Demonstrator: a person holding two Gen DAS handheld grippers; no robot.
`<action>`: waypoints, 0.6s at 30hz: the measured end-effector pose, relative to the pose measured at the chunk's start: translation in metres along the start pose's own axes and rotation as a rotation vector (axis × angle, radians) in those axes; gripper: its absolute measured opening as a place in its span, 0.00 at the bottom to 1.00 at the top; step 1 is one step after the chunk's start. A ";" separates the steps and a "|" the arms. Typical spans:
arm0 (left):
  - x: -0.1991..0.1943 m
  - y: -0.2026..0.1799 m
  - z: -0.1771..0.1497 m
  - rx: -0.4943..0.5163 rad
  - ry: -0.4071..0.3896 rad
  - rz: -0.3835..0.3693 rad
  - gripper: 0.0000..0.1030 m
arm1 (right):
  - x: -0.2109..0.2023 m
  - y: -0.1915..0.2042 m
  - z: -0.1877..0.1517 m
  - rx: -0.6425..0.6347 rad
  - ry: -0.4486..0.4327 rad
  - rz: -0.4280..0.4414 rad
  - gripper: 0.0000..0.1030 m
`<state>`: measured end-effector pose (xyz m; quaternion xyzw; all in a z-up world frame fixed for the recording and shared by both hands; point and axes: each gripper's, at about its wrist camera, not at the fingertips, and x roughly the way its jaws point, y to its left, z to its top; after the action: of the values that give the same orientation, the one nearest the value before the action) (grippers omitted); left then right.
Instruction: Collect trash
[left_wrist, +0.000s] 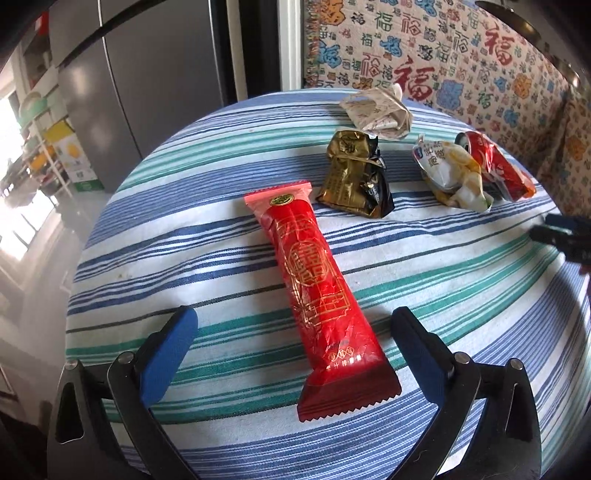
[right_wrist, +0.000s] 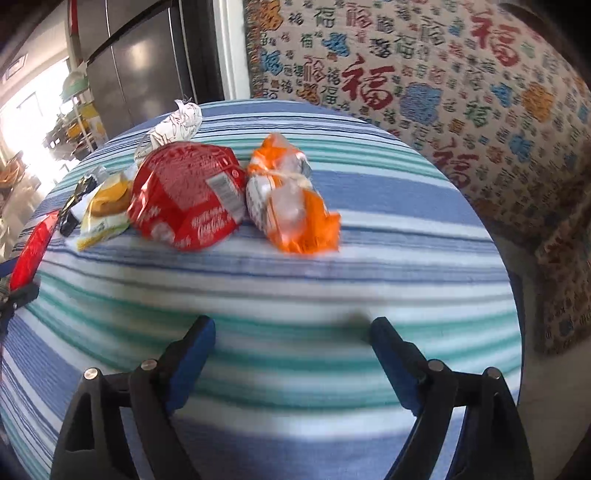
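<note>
Trash is spread over a round bench (left_wrist: 424, 280) covered by a striped cloth in blue, green and white. In the left wrist view, a long red wrapper (left_wrist: 317, 291) with gold printing lies flat at the centre, its dark serrated end nearest the camera, and it runs up toward 11 o'clock. The left gripper (left_wrist: 293, 325) is held over it with its jaws spread wide, one blue pad on each side of the wrapper's lower part and neither pad touching it; nothing is gripped. At 12 o'clock from the wrapper a gold and black foil bag (left_wrist: 352, 177) is seen, and beyond it a crumpled white paper (left_wrist: 376, 110) near the far edge. Toward 2 o'clock a pale snack packet (left_wrist: 454, 173) lies against a crushed red can (left_wrist: 491, 166).

In the right wrist view, which is blurred, the right gripper (right_wrist: 291, 328) is seen over bare cloth at 6 o'clock, its jaws released and empty. The crushed red can (right_wrist: 188, 195) lies at about 11 o'clock from it, with an orange packet (right_wrist: 295, 199) just beside the can at 12 o'clock. The pale snack packet (right_wrist: 107, 214) is touching the can on its 9 o'clock side, and the red wrapper (right_wrist: 33, 254) shows at the picture's edge at 9 o'clock. A sofa cover (right_wrist: 480, 92) printed with characters fills the background.
</note>
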<state>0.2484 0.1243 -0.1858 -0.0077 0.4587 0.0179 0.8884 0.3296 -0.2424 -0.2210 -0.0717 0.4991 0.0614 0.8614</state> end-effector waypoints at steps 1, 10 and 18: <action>0.000 0.001 0.000 0.000 0.000 0.000 1.00 | 0.006 0.001 0.009 -0.016 0.003 0.004 0.85; 0.001 0.002 0.001 0.000 0.000 0.000 1.00 | 0.033 0.011 0.053 -0.086 -0.045 -0.049 0.79; 0.001 0.002 0.002 0.000 0.000 -0.003 1.00 | 0.015 0.011 0.029 0.052 -0.030 -0.029 0.43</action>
<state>0.2508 0.1267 -0.1855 -0.0086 0.4589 0.0165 0.8883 0.3594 -0.2261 -0.2207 -0.0556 0.4866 0.0368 0.8711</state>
